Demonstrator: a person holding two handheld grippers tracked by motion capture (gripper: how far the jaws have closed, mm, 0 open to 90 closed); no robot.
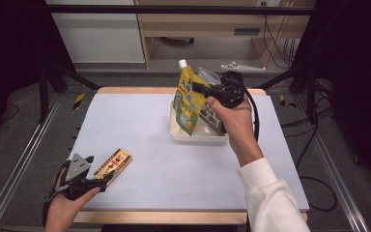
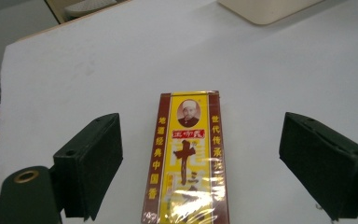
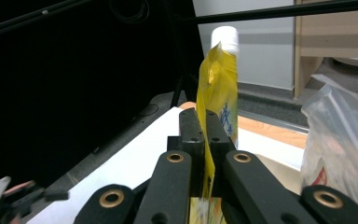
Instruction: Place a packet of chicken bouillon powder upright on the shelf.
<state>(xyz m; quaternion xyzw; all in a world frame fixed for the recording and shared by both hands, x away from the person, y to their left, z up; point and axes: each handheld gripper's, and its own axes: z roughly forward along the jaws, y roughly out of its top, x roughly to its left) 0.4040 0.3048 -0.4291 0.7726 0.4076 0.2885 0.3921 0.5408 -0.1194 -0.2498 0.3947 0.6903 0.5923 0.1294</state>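
A flat red-and-yellow box (image 1: pixel 113 164) (image 2: pixel 186 158) with a portrait and Chinese characters lies on the white table near the front left. My left gripper (image 1: pixel 107 177) (image 2: pixel 200 161) is open, low over the table, its jaws standing wide on either side of the box without touching it. My right gripper (image 1: pixel 195 87) (image 3: pixel 204 140) is shut on a yellow spouted pouch (image 1: pixel 187 99) (image 3: pixel 220 88) with a white cap, held upright over the cream tray (image 1: pixel 178 135). A clear plastic bag (image 3: pixel 340 140) (image 1: pixel 211 116) stands in the tray behind the pouch.
The white table top (image 1: pixel 140 116) spreads between the box and the tray. Black frame bars and cables run along both sides, and a wooden cabinet stands beyond the far edge.
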